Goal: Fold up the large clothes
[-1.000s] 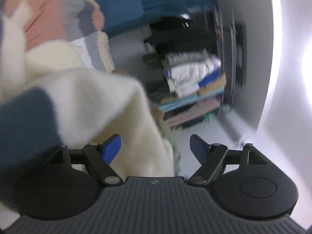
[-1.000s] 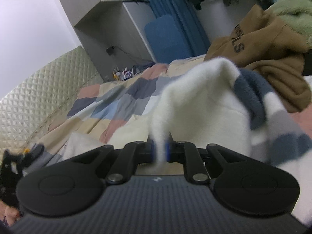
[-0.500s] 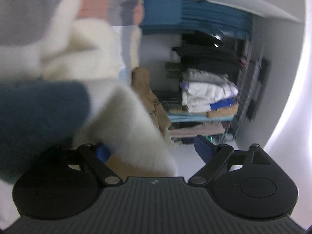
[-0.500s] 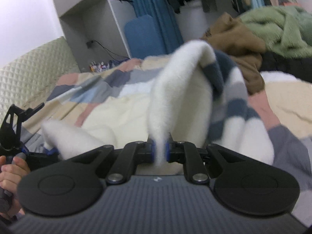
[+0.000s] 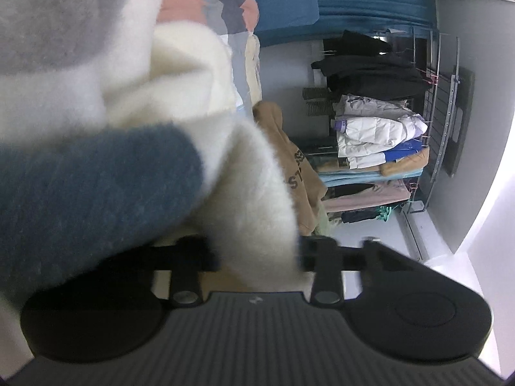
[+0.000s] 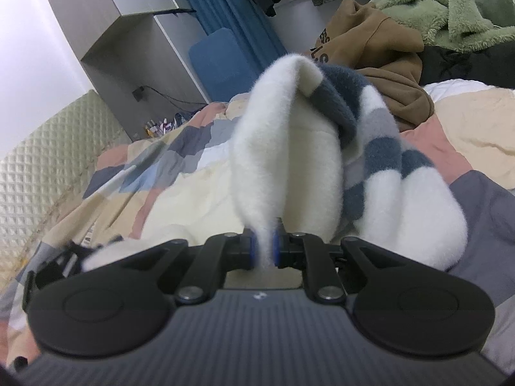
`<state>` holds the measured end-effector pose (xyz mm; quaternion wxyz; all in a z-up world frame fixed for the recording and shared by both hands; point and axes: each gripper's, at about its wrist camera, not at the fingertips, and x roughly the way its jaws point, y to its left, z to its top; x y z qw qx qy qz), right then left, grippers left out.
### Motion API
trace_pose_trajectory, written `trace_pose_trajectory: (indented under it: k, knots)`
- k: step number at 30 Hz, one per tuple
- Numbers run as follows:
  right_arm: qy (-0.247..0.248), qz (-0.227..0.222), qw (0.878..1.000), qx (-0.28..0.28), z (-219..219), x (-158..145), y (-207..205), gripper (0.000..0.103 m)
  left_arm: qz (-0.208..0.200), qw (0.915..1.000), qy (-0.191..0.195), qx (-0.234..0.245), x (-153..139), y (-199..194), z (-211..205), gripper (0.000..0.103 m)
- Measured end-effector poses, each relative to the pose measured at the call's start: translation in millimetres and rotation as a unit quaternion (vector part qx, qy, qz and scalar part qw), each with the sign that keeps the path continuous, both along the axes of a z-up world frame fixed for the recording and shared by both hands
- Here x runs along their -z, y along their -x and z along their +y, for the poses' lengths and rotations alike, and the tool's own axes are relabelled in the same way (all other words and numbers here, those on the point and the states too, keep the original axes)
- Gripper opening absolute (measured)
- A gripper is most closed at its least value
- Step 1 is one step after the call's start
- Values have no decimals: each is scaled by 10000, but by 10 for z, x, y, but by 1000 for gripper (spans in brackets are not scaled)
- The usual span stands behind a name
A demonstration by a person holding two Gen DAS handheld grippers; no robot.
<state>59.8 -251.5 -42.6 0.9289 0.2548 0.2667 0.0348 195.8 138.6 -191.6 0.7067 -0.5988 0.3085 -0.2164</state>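
Observation:
The garment is a fluffy white fleece (image 6: 289,148) with navy and grey stripes, held up over the bed. My right gripper (image 6: 264,247) is shut on a thin white edge of it, and the fabric rises in a fold just ahead of the blue pads. In the left wrist view the same fleece (image 5: 96,177) fills the left half, close and blurred. My left gripper (image 5: 259,254) has a thick white fold between its fingers. Its jaws are closing and the fold fills the gap. The fleece hides its pads.
A patchwork quilt (image 6: 180,173) covers the bed below. A brown hoodie (image 6: 370,51) and a green fleece (image 6: 450,9) lie heaped at the far right. A quilted headboard (image 6: 38,160) stands at the left. A rack of hung clothes (image 5: 379,135) stands beyond the bed.
The left gripper's jaws came in from wide apart around the white fold. The right gripper kept its grip and shifted, and the fleece now hangs further over to the right.

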Motion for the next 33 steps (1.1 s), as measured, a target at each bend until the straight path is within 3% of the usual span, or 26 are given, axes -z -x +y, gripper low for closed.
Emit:
trace_pose_trajectory:
  k: [6, 10, 15, 18, 24, 30, 33]
  knots:
    - [-323, -667, 9972, 27, -45, -149, 149, 13, -943, 9939, -569, -65, -470, 295, 68, 20]
    - [-754, -1336, 9880, -151, -129, -382, 273, 13, -1646, 9847, -554, -161, -900, 720, 163, 19]
    - [-1133, -2058, 9715, -307, -279, -801, 437, 13, -2594, 9621, -795, -258, -1591, 1184, 165, 19]
    - [-1264, -2458, 9600, -448, -342, -1136, 532, 13, -2936, 9515, -871, -290, -1980, 1425, 120, 19]
    - [-1012, -3058, 9439, -722, -371, -1958, 674, 13, -3530, 9303, -939, -324, -2797, 1733, 153, 19]
    - [-926, -3686, 9212, -840, -388, -2857, 832, 13, -4219, 8986, -1189, -199, -3986, 2001, 246, 20]
    - [-853, -4007, 9092, -747, -352, -3284, 850, 13, -4359, 8901, -1320, -165, -4550, 2057, 235, 20]
